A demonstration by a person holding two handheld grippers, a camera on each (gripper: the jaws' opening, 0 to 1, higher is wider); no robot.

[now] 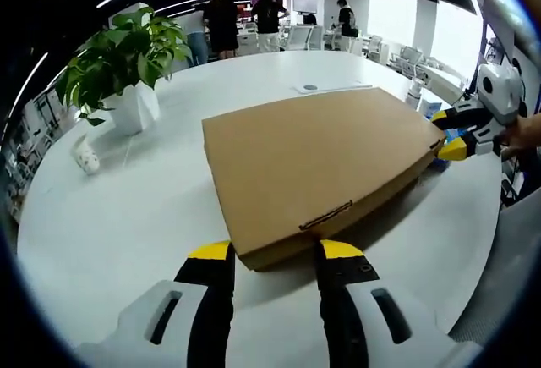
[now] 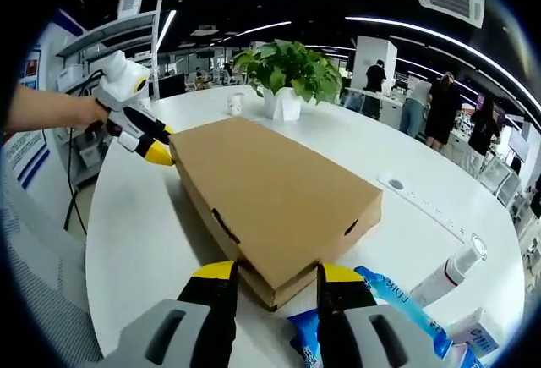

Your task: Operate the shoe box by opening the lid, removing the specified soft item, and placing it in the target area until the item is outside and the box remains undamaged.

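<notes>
Currently: shoe box (image 1: pixel 317 165) lies closed on the white table (image 1: pixel 127 216); your left gripper (image 1: pixel 275 254) and right gripper (image 2: pixel 275 273) stand apart at opposite near corners. Lid unopened; soft item remains inside, unseen.

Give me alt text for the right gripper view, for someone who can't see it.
A closed brown cardboard shoe box lies on a white round table, its near corner between the right gripper's open yellow-tipped jaws. The left gripper meets the far corner; a potted plant stands behind, blue packets beside.
</notes>
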